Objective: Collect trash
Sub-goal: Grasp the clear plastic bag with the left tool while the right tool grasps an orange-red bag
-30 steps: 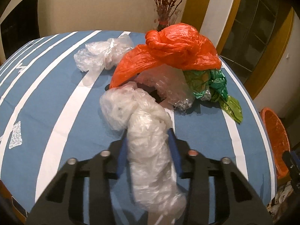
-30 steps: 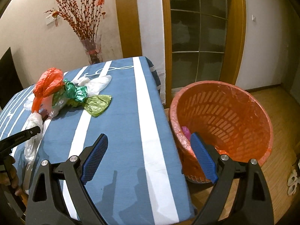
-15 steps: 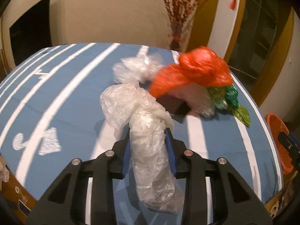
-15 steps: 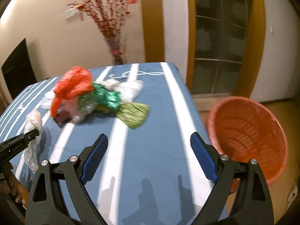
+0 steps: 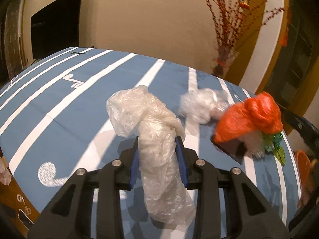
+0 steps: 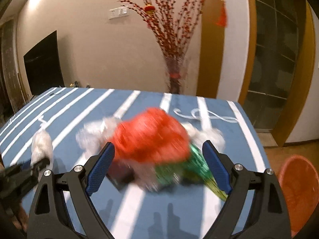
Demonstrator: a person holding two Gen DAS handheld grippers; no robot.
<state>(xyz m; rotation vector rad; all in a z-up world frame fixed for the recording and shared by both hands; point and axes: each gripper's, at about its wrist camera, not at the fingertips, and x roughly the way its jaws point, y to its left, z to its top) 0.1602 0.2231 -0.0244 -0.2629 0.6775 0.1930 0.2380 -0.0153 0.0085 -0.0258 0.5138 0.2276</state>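
1. Handling. The clear plastic bag (image 5: 157,149) is thin crumpled film: judged v. light, soft, compressible, prob. slippery when bunched. Best hold is across the twisted mid-section, where layers stack up; loose ends would slide out. The orange bag (image 6: 151,137) looks knotted at top in the left wrist view, so the knot or the bunched neck is judged the firmest grab pt. The green wrappers (image 6: 179,171) are crinkly foil-like film, also light.

2. Gripper state.
- Left gripper (image 5: 158,155): jaws closed in on the clear plastic bag at mid-length, bag held above the table (image 5: 59,103), 1 end bulging fwd, the other hanging back toward the camera.
- Right gripper (image 6: 159,169): jaws spread wide, holding nothing, aimed at the pile w/ the orange bag between the 2 blue pads in view. Contact w/ pile: cannot tell, img blurred.

3. Location. Pile sits on the blue striped table, right-centre. Orange basket (image 6: 297,189) stands on the floor off the table's right edge.

4. Change vs. 1 s ago.
- Left: bag lifted clear of the pile; pile now well off to the right.
- Right: view swung from the basket to the pile; jaw spread unchanged.
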